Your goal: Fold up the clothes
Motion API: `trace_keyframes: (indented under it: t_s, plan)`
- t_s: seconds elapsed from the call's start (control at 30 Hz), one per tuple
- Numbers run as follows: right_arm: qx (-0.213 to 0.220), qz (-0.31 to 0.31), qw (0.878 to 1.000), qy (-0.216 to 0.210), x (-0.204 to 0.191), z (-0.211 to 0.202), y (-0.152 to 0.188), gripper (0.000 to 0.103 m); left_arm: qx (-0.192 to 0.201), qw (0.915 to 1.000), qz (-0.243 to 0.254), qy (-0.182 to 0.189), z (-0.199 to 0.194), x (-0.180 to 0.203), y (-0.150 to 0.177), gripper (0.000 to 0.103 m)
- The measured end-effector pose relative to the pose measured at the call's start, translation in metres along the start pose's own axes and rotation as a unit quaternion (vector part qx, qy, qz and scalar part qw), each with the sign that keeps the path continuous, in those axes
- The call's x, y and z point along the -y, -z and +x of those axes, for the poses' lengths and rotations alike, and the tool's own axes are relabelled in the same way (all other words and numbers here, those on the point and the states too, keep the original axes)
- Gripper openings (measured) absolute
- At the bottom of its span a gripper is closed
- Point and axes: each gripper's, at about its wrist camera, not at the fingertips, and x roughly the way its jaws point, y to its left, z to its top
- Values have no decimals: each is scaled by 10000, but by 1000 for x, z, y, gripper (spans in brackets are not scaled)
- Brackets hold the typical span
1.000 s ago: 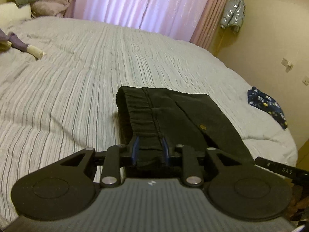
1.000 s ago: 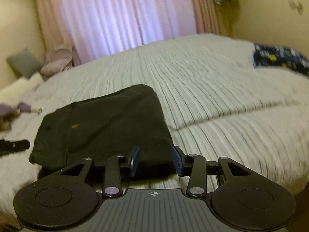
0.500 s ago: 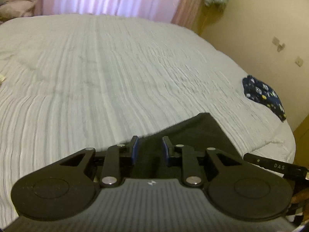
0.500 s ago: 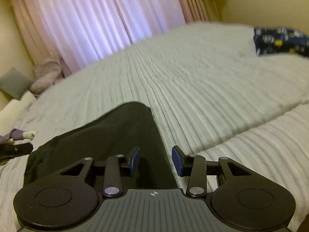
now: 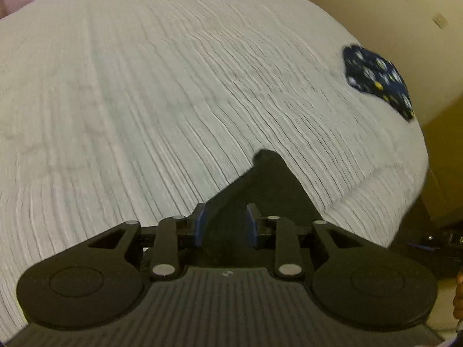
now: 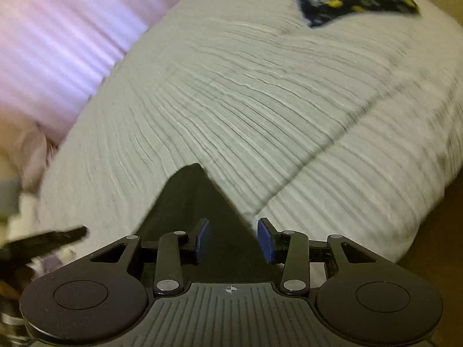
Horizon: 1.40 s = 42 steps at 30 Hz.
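A black garment (image 5: 269, 190) lay on the bed (image 5: 144, 101), tapering forward between the parted fingers of both the left gripper (image 5: 225, 225) and right gripper (image 6: 233, 241), neither visibly clamping it.

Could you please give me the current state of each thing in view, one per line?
Black garment: lying between both pairs of tongs, grip unclear.
Left tongs: parted.
Right tongs: parted.
Patterned navy cloth: lying near the bed's far edge.
Striped bedcover: spread, lightly wrinkled.
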Motion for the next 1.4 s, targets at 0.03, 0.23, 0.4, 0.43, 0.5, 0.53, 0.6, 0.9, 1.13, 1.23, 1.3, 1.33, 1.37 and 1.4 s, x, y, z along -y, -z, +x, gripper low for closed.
trace_keyframes:
  t_s: [0.03, 0.23, 0.4, 0.43, 0.5, 0.53, 0.6, 0.9, 1.13, 1.23, 1.3, 1.33, 1.37, 1.4]
  plan:
    - [20, 274, 9996, -3, 4, -4, 5, 41, -73, 9999, 97, 88, 5, -3, -2, 29]
    - [378, 1800, 9829, -79, 25, -5, 67, 41, -727, 9940, 366, 727, 48, -27, -7, 31]
    - [701, 2718, 9596, -215, 32, 17, 121, 41, -1000, 9891, 559, 924, 78, -38, -12, 38]
    - [765, 2898, 9537, -242, 33, 21, 131, 41, -1027, 9885, 589, 939, 83, -40, -13, 38]
    - [892, 3256, 9408, -295, 36, 30, 153, 41, -1055, 9871, 603, 1042, 92, -42, -15, 41]
    - [954, 3433, 9338, -322, 37, 34, 164, 41, -1081, 9861, 614, 1100, 96, -43, -16, 43]
    - [1109, 3732, 9202, -398, 41, 43, 178, 41, -1183, 9834, 694, 1184, 107, -43, -16, 43]
    - [1576, 4150, 8909, -964, 48, 79, 199, 41, -1333, 9715, 1090, 1631, 128, -59, -13, 28]
    - [1761, 3309, 9249, -634, 22, 95, 196, 16, -960, 9619, 1064, 2329, 110, -86, -21, 2]
    - [1959, 2766, 9393, -530, 6, 89, 198, 13, -803, 9604, 1189, 2389, 108, -92, -19, 2]
    - [1907, 2621, 9454, -340, 2, 95, 201, 13, -859, 9602, 1265, 2339, 120, -95, -12, 4]
    - [1859, 2659, 9456, -233, 3, 100, 202, 13, -868, 9610, 1258, 2306, 126, -95, -10, 4]
    - [1821, 2715, 9449, -191, 5, 105, 203, 13, -875, 9618, 1252, 2272, 132, -95, -8, 4]
    - [1803, 2651, 9471, -120, 4, 106, 201, 13, -846, 9631, 1280, 2213, 136, -93, -6, 4]
